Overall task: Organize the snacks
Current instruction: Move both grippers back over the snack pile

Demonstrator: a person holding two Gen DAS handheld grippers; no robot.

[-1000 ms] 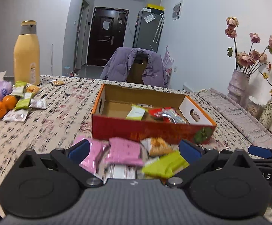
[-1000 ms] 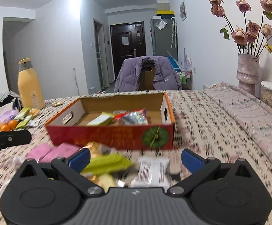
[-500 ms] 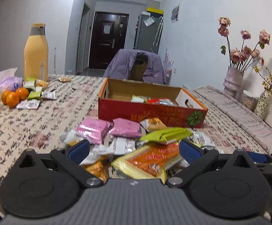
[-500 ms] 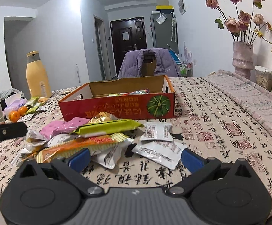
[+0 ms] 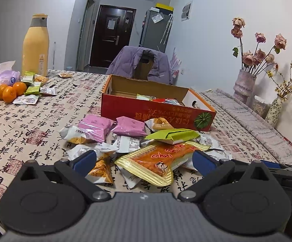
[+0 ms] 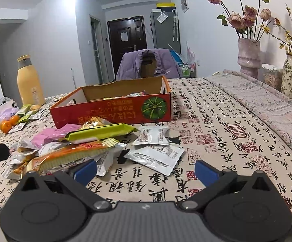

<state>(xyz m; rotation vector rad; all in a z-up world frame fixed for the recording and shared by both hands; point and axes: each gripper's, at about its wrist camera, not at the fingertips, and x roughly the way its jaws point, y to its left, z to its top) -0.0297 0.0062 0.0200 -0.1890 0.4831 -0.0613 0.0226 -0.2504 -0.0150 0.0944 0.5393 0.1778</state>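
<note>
Both grippers were wide open and empty here, hanging low at the near edge of the table. The left gripper had the orange-and-yellow snack packet lying right between its fingers, top of the snack pile, with a lime-green bar just beyond it and two pink packets further ahead to the left. The red cardboard box sat straight ahead past the pile, a few snacks already inside.

The right gripper was pointed at bare tablecloth, with two white sachets just ahead and the pile off to its left.

My take: the orange packet was the obvious grab. I'd close on its puffy middle, not the crimped edge (foil slips), and lift straight up so the green bar leaning on it wouldn't get dragged along. Then clear the box's near wall before letting go.
</note>
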